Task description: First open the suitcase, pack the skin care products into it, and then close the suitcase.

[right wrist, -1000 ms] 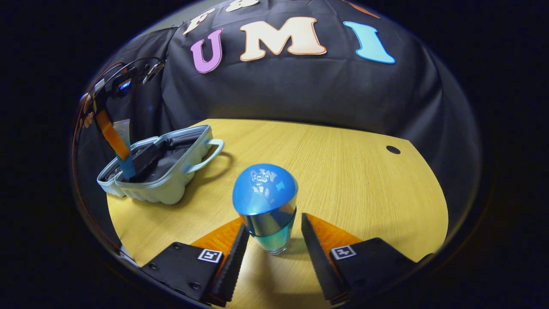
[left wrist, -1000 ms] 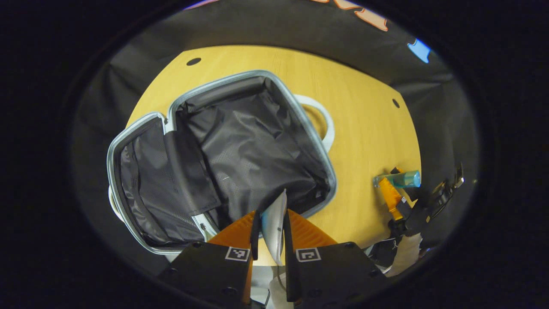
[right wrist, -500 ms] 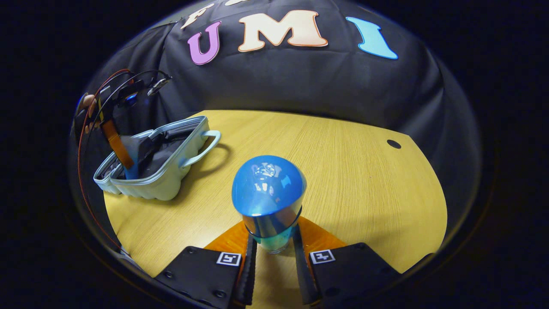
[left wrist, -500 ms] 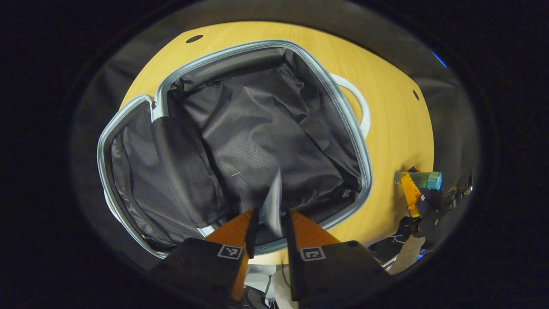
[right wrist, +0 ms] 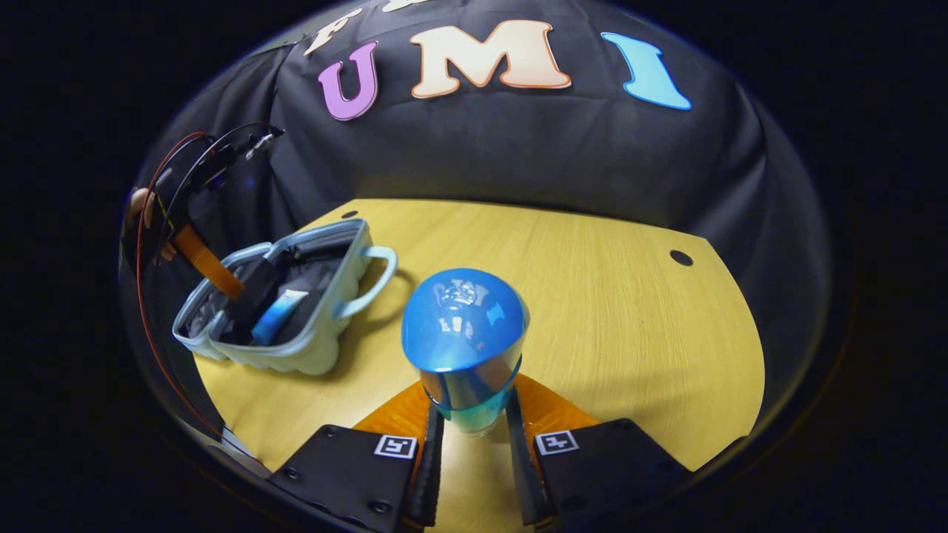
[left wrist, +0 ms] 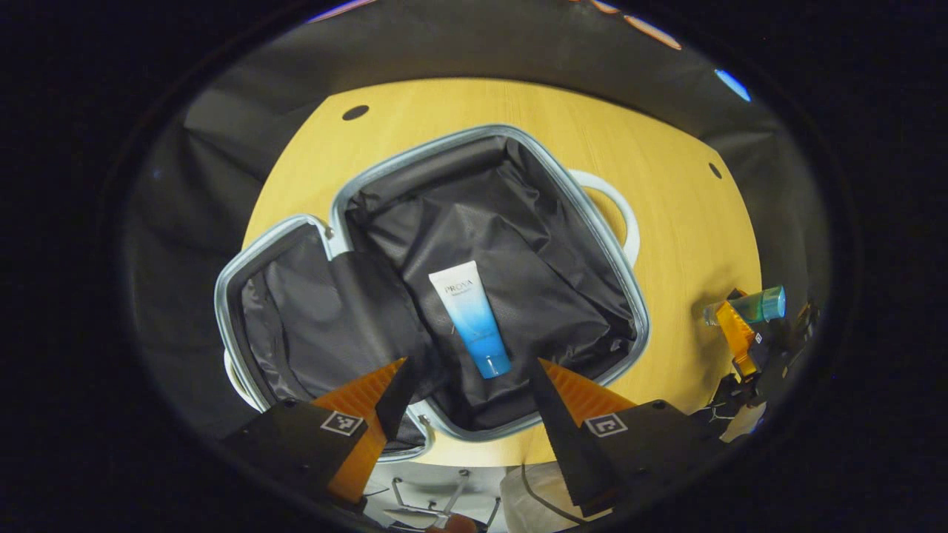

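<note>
The left claw (left wrist: 466, 385) hangs wide above the open suitcase (left wrist: 629, 296), where the tube (left wrist: 470, 318) lies flat mid-lining, while the right claw (right wrist: 470, 437) grips the bottle (right wrist: 463, 344) on open desk (right wrist: 629, 311).

The suitcase (left wrist: 601, 275) has a pale blue-grey shell and handle, a silvery rim, and a dark grey lining with a faint woven sheen. The tube (left wrist: 469, 318) inside fades from white to bright blue. The bottle (right wrist: 463, 348) has a glossy blue dome cap, a chrome band and a teal body. The table (right wrist: 607, 296) is yellow wood grain.
</note>
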Motion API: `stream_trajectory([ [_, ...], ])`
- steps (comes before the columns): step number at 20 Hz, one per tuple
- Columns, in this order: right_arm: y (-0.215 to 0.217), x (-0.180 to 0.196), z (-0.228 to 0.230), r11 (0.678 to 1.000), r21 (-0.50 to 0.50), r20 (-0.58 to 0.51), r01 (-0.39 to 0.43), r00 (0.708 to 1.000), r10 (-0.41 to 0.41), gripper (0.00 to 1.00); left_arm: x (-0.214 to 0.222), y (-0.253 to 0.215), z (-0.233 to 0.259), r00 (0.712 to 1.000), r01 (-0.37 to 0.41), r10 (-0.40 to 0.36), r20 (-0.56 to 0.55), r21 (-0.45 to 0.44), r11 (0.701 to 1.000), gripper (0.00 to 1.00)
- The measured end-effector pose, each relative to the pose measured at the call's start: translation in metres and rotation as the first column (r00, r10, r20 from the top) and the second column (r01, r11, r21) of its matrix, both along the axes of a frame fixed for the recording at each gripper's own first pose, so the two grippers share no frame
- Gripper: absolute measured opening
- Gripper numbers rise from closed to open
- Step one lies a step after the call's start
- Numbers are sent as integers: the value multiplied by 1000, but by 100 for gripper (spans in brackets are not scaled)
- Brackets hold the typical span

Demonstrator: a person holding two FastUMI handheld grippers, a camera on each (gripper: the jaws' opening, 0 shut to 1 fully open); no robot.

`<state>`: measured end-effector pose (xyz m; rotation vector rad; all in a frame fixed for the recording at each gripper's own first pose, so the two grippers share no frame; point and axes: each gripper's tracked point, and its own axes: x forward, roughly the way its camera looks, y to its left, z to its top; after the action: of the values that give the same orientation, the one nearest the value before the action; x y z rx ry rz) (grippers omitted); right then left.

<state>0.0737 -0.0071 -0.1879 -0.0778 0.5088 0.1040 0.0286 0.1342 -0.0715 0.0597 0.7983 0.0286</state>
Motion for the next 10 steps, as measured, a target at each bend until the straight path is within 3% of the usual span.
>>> stream_trajectory([
  [5, 70, 16, 34, 994, 33, 19, -106, 994, 106, 43, -35, 32, 22, 995, -29, 35, 89, -67, 997, 92],
  [10, 152, 29, 33, 969, 52, -47, -241, 969, 243, 43, -73, 81, 36, 978, -105, 128, 164, -146, 984, 93],
])
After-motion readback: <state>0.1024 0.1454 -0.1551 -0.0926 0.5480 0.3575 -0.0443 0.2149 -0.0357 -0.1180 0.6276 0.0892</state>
